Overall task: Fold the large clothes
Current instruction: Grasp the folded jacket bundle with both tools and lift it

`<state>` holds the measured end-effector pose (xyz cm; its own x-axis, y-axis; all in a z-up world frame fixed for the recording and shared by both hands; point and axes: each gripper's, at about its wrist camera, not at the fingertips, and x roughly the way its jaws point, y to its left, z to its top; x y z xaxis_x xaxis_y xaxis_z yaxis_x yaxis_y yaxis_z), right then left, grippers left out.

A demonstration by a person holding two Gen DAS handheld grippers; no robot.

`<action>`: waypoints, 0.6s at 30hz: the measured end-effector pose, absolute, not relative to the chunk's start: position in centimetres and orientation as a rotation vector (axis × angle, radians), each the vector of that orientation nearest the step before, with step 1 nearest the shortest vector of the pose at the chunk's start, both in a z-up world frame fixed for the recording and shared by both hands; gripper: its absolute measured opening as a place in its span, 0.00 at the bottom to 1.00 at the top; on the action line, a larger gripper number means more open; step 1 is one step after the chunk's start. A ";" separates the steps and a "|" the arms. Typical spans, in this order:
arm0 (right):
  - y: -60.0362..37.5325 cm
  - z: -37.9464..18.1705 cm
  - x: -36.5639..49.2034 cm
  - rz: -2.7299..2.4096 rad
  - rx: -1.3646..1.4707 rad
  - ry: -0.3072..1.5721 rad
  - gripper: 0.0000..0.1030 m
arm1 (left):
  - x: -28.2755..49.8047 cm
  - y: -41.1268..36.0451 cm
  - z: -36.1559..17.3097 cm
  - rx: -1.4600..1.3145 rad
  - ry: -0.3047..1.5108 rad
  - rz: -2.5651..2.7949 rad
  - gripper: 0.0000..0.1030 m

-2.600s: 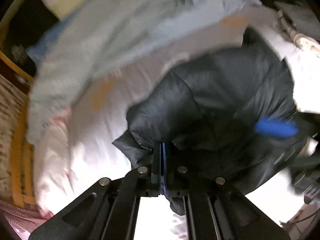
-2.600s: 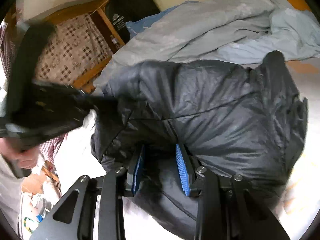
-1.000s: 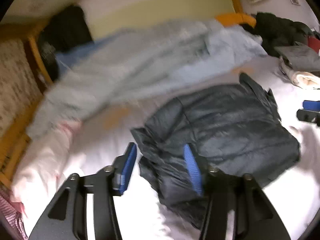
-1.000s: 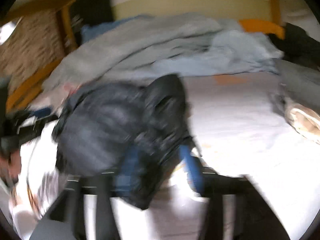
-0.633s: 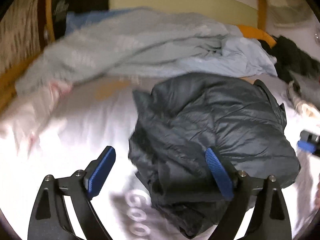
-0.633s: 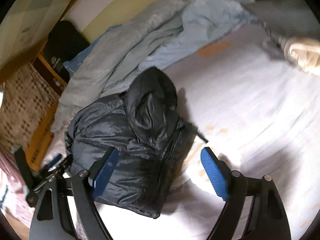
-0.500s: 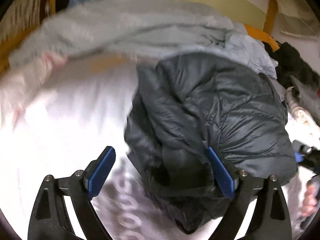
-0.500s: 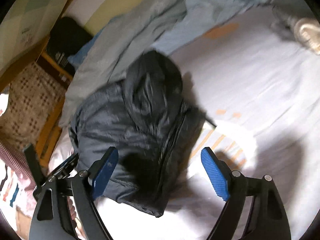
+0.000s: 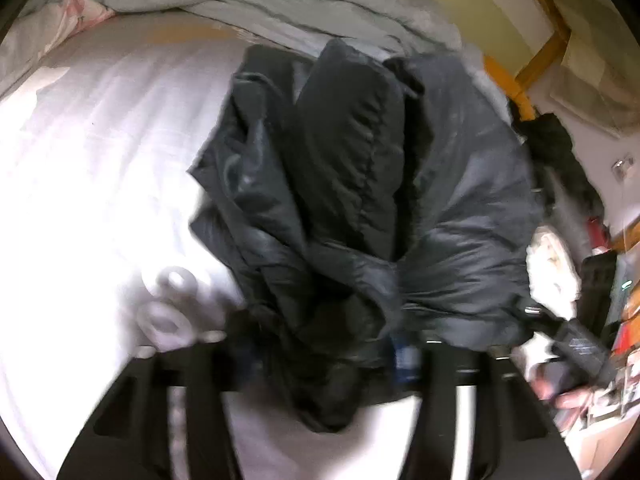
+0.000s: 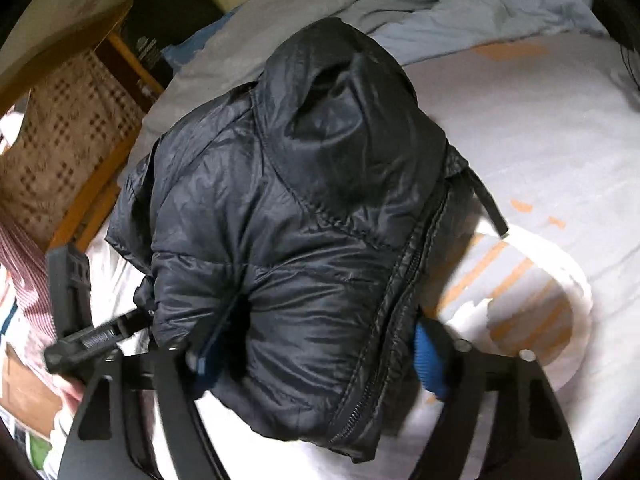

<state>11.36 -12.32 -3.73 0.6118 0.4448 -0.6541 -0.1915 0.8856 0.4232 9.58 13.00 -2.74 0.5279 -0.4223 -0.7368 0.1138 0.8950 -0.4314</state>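
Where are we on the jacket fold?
Done: the black puffer jacket is bundled compactly on the white bed sheet, hood on top. In hand: both jaws closing around its near edge, left hand-held gripper and right hand-held gripper. Left: probably one last fold or moving it aside.

Black puffer jacket (image 9: 360,200) bunched on white bedsheet (image 9: 100,160), left gripper (image 9: 324,354) closing around it

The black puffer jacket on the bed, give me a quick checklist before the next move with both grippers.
1. Jacket bundled on the white sheet: ok.
2. Jacket between the closing right gripper jaws: ok.
3. Jacket between the closing left gripper jaws: ok, view blurred.
4. Pads firmly pinching fabric: cannot tell.
5. Hood folded on top: ok.
6. Blue quilt kept off the jacket: cannot tell.
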 end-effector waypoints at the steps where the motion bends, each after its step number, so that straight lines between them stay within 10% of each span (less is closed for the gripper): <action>1: -12.3 -3.1 11.0 0.371 0.303 0.814 0.57 | 9.1 12.3 -1.9 -0.300 0.938 -0.319 0.35; 18: -18.9 12.5 5.7 0.313 0.101 0.452 0.46 | 6.6 3.3 11.0 -0.137 0.632 -0.385 0.31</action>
